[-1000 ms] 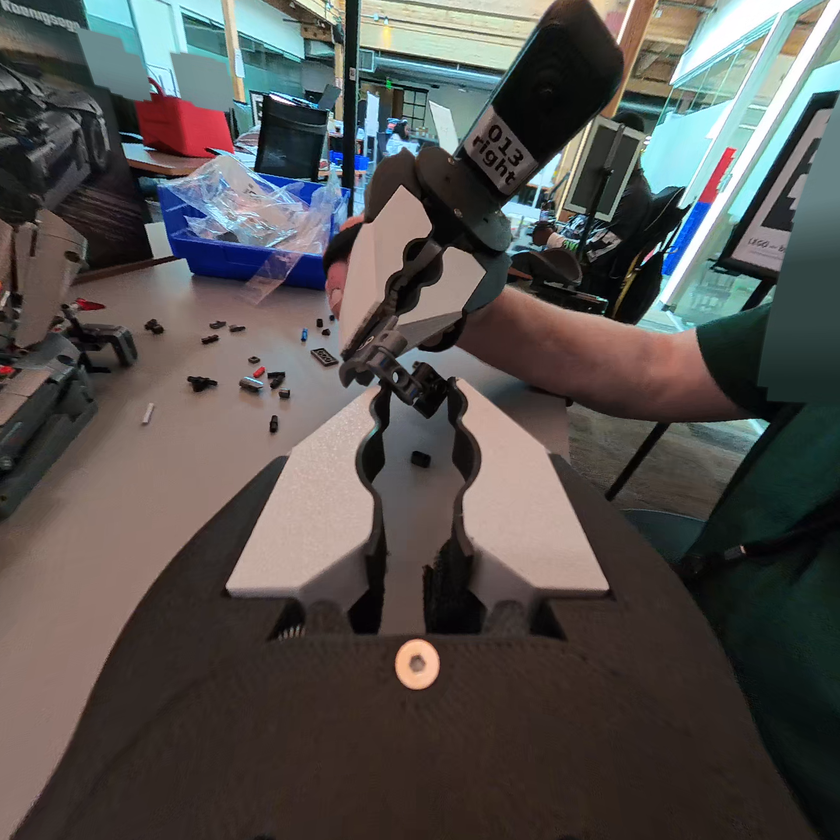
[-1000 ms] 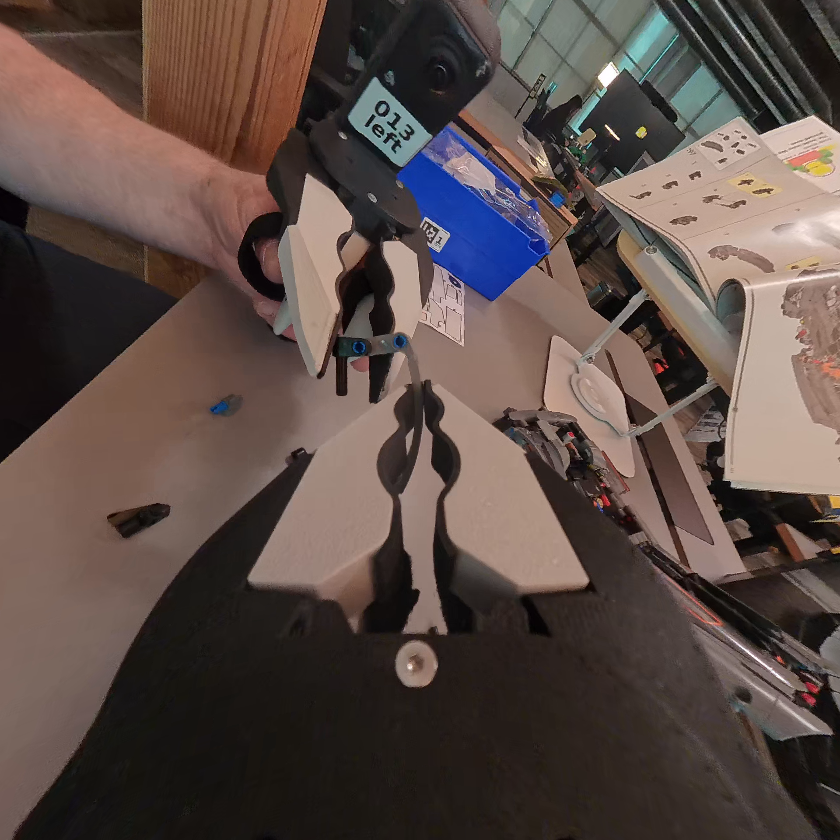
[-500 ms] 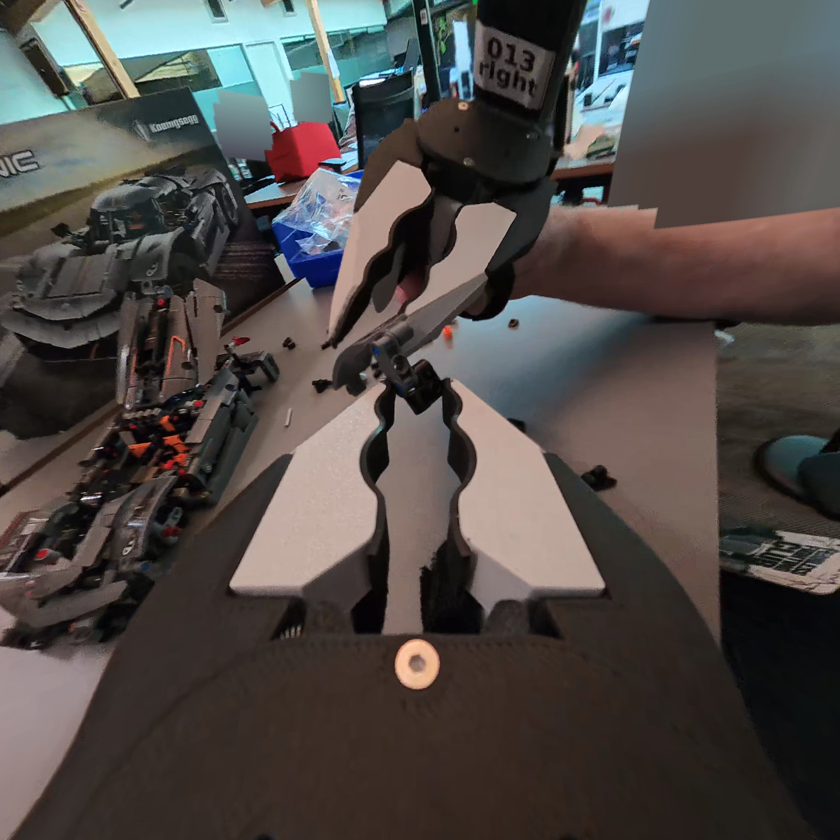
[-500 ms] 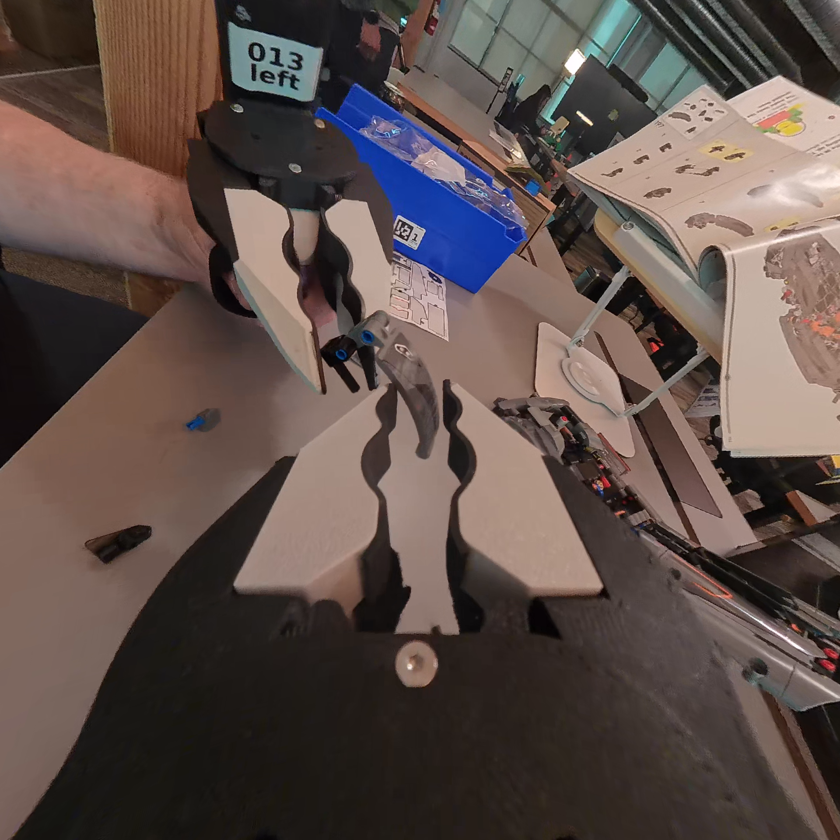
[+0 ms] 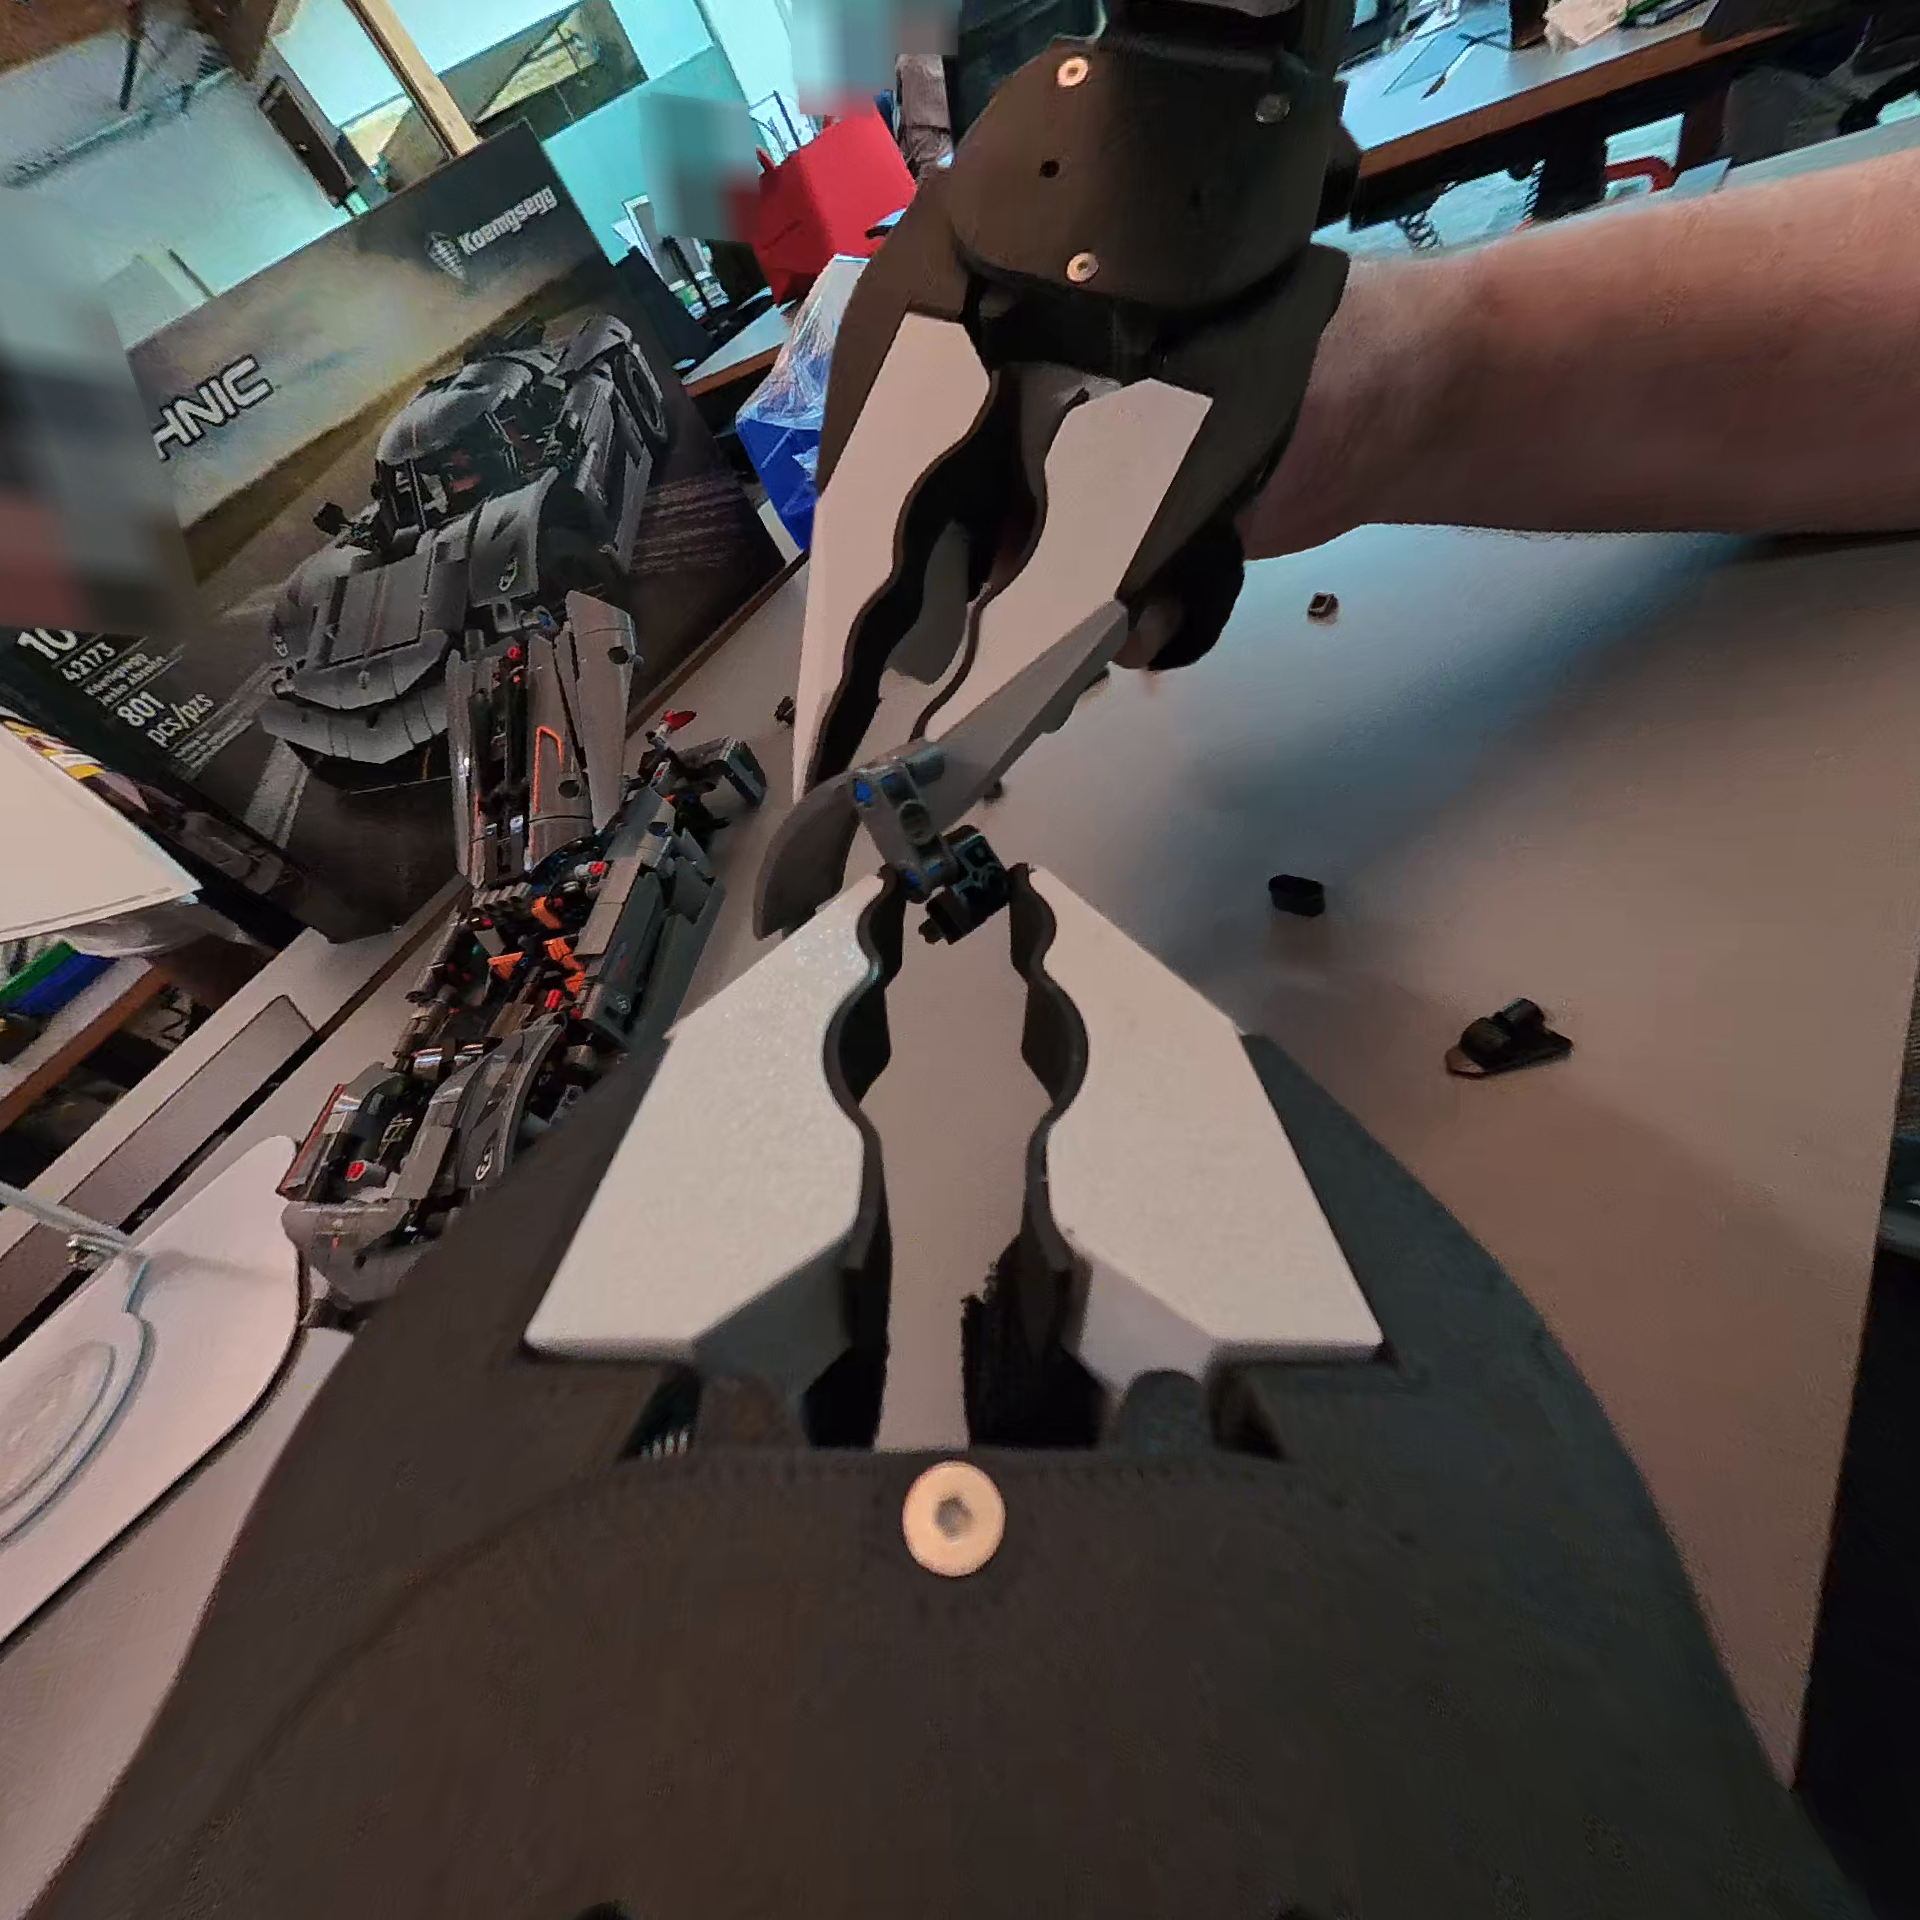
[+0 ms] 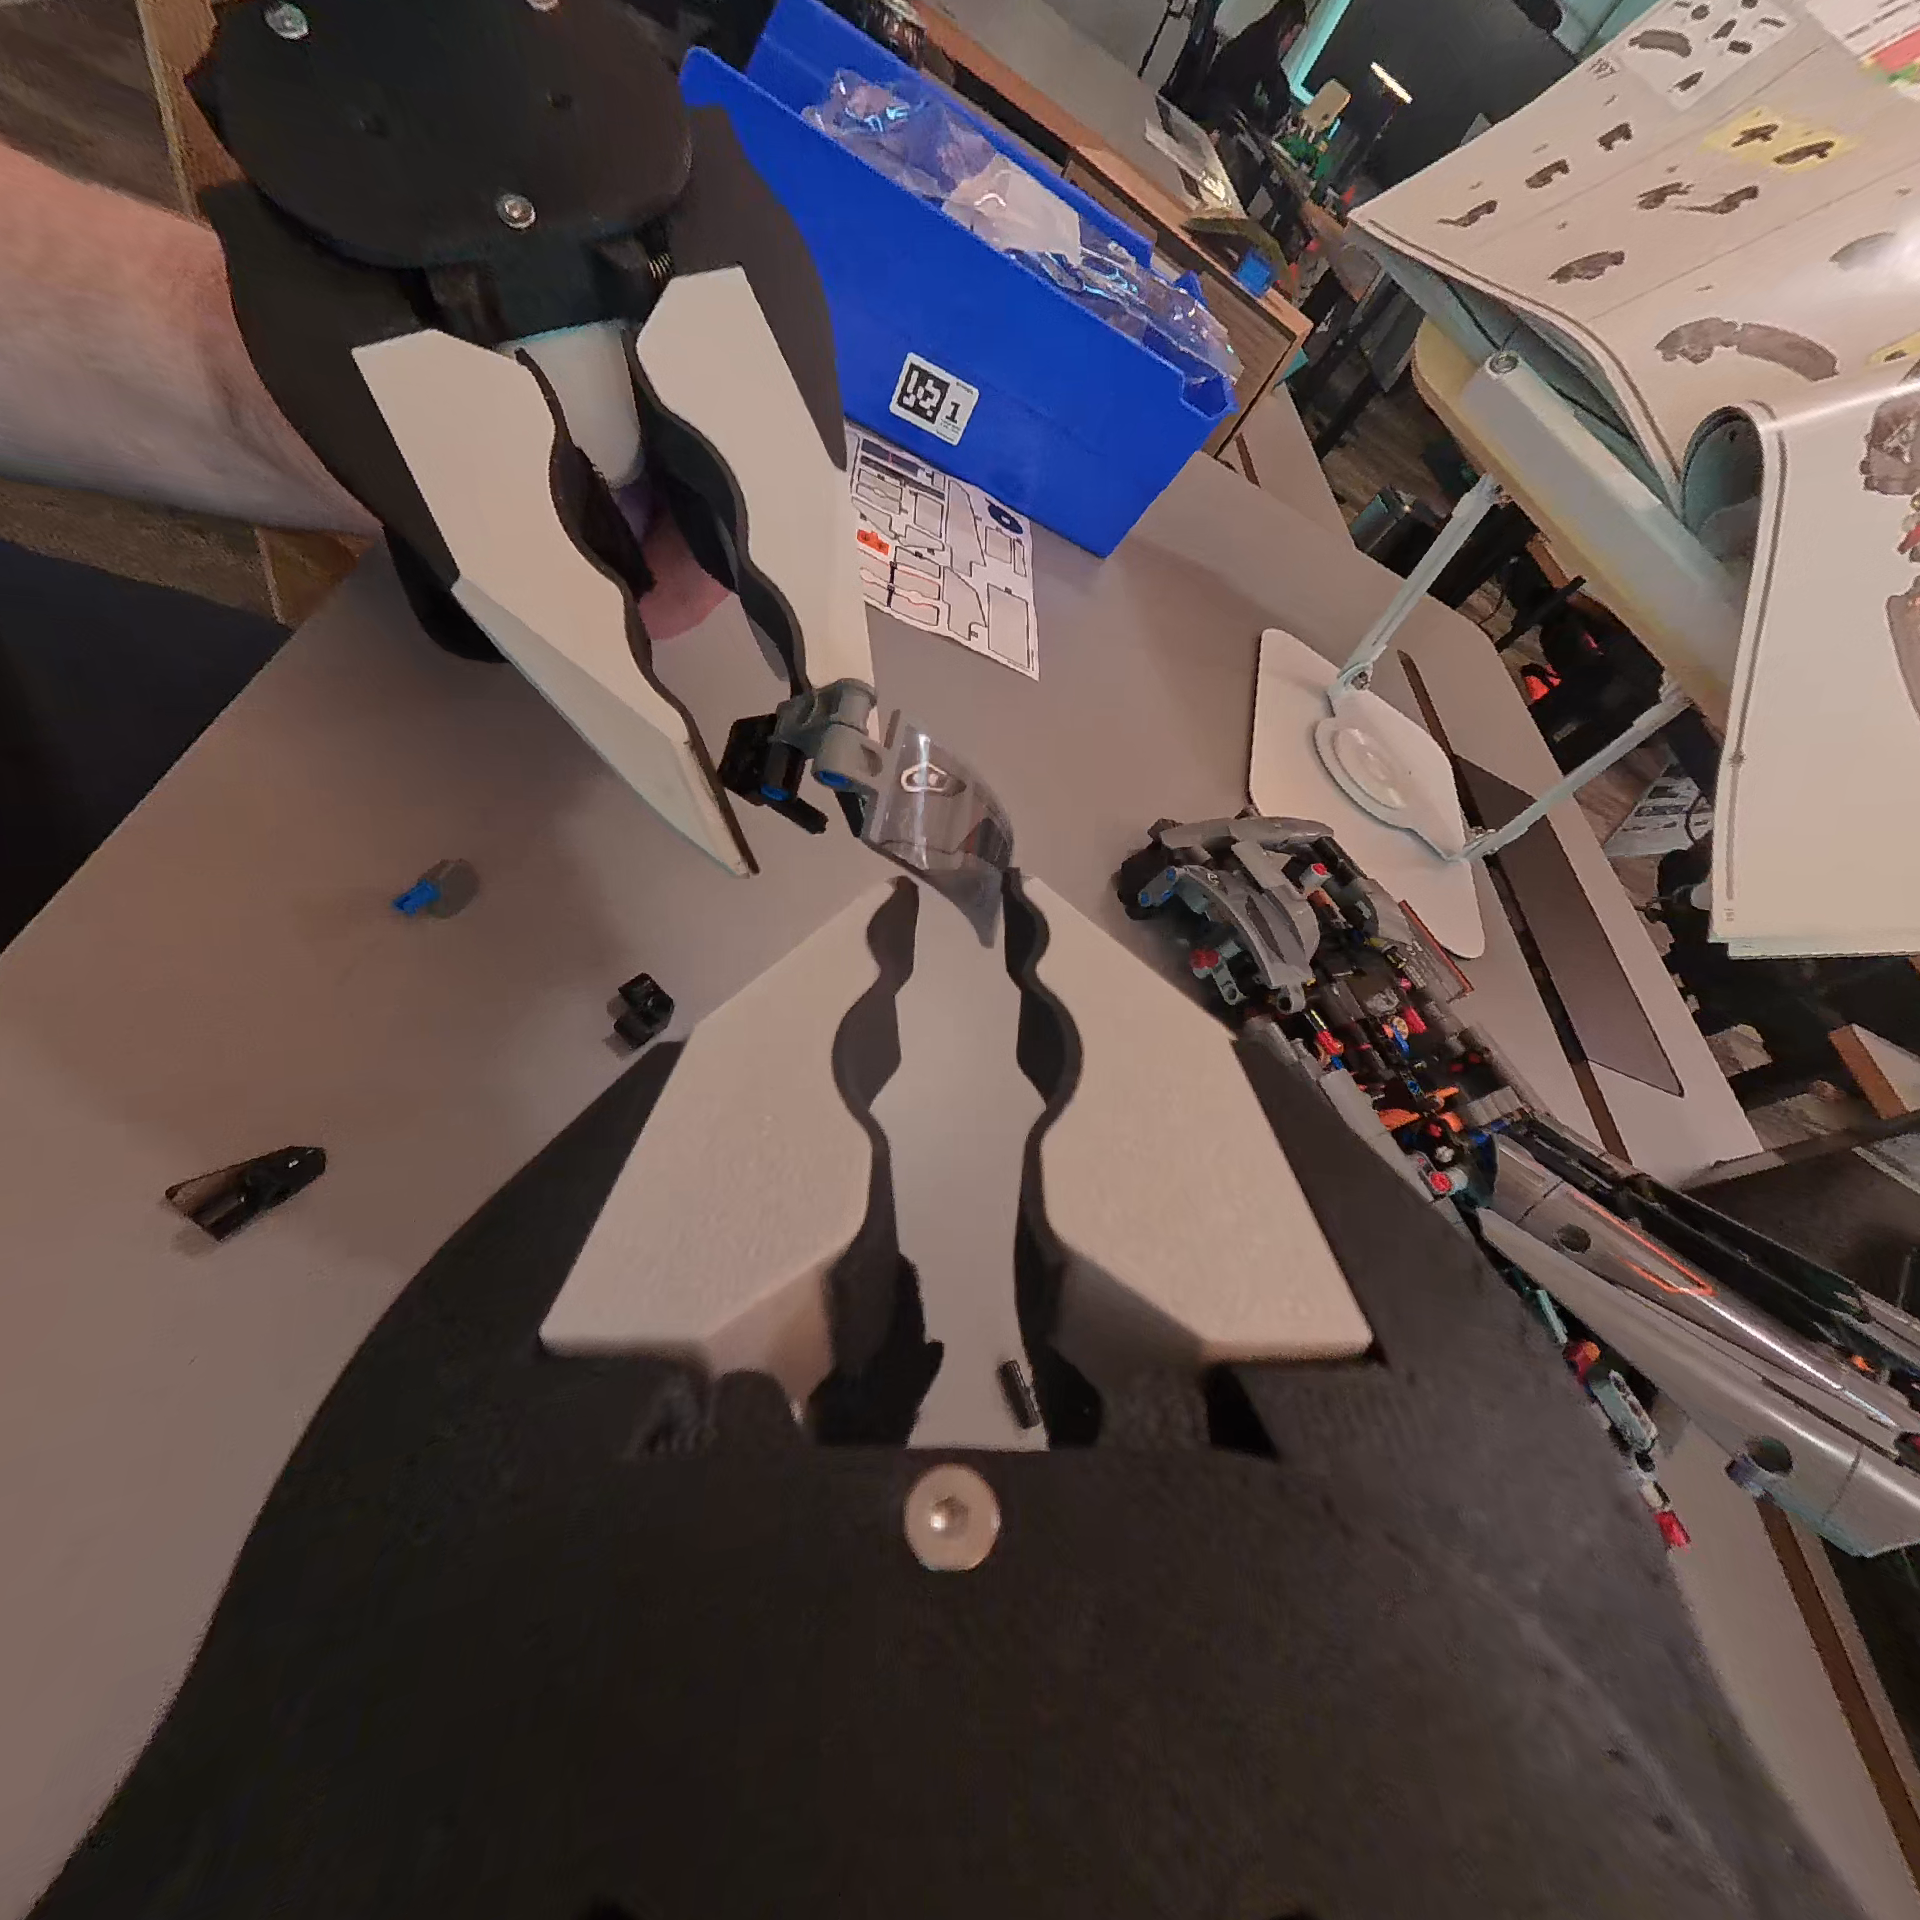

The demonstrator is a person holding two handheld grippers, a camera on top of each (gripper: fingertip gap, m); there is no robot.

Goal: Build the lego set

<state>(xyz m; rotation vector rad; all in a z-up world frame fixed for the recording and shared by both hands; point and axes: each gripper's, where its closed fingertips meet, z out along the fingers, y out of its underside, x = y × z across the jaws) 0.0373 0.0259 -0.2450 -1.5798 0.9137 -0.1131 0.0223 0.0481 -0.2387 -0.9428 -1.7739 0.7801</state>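
We had swung both claws toward the half-built car [image 5: 540,935] on the counter [image 5: 1558,831]; left claw [image 5: 951,894] pinched the black connector [image 5: 966,883], right claw [image 6: 961,899] the curved panel [image 6: 935,810], ready for mounting.

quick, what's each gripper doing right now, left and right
Left gripper: shut on the small black connector.
Right gripper: shut on the curved grey panel.

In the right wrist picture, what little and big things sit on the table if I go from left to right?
Dark wedge-shaped piece → small grey piece with a blue pin → small black brick → white sticker sheet → half-built grey toy car → open instruction booklet.
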